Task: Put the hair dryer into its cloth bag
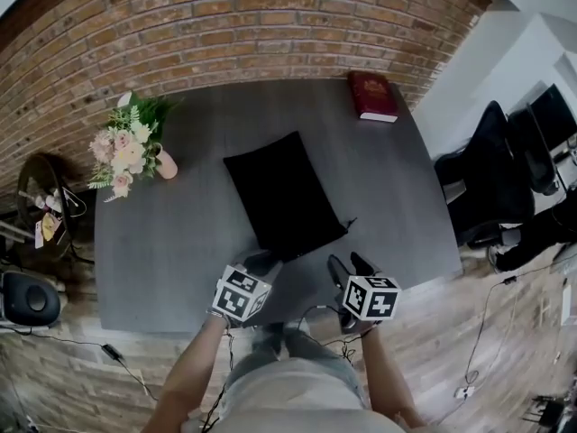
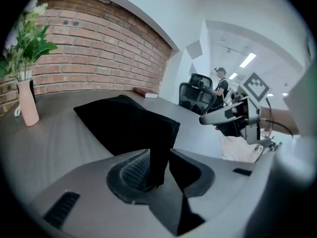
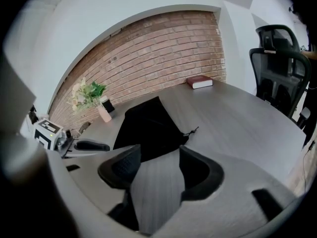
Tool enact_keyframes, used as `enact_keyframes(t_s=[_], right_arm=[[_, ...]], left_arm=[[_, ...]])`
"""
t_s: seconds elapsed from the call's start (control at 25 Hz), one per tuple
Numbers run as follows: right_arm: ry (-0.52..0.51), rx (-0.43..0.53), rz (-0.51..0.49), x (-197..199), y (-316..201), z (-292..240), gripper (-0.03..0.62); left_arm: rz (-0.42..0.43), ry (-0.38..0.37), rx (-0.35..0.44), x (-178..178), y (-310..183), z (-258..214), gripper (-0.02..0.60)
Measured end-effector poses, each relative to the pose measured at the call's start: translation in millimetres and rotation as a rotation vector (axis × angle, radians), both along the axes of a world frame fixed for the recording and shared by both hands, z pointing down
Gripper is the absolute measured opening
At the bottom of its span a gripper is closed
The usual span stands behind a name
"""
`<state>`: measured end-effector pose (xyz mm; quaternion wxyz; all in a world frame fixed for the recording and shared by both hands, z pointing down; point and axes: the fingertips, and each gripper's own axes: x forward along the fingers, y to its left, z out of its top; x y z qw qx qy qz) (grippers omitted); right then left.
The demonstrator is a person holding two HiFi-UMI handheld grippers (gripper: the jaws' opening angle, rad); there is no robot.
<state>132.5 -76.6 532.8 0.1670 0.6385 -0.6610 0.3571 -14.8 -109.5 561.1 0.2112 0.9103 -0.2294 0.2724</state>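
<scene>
A black cloth bag (image 1: 284, 192) lies flat in the middle of the grey table (image 1: 162, 242), with its drawstring (image 1: 347, 223) trailing off the near right corner. No hair dryer shows in any view. My left gripper (image 1: 261, 262) is at the bag's near corner. In the left gripper view a raised flap of the bag (image 2: 158, 157) stands between the slightly parted jaws of the left gripper (image 2: 161, 168), against the left pad. My right gripper (image 1: 350, 264) hovers open over bare table just right of that corner. Nothing lies between the jaws of the right gripper (image 3: 159, 167), and the bag (image 3: 148, 125) lies just beyond them.
A pink vase of flowers (image 1: 135, 147) stands at the table's far left and a red book (image 1: 372, 96) at its far right corner. Black office chairs (image 1: 491, 174) stand right of the table. A brick wall runs behind. Cables lie on the wooden floor.
</scene>
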Motion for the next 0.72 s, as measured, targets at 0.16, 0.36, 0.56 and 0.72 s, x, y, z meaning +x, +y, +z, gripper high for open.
enact_keyframes(t_s=[0.16, 0.36, 0.56, 0.72], right_arm=[[-0.009, 0.039, 0.000, 6, -13, -13, 0.242], [-0.017, 0.117, 0.017, 20, -43, -39, 0.189], [0.044, 0.234, -0.018, 33, -82, -86, 0.167], [0.117, 0.354, -0.058, 45, -100, -134, 0.146]], left_arm=[[-0.057, 0.011, 0.036, -11, -6, -17, 0.106], [-0.278, 0.127, 0.159, -36, -41, -76, 0.104], [-0.575, 0.216, 0.350, -84, -85, -154, 0.061], [-0.736, 0.268, 0.473, -118, -98, -207, 0.050]])
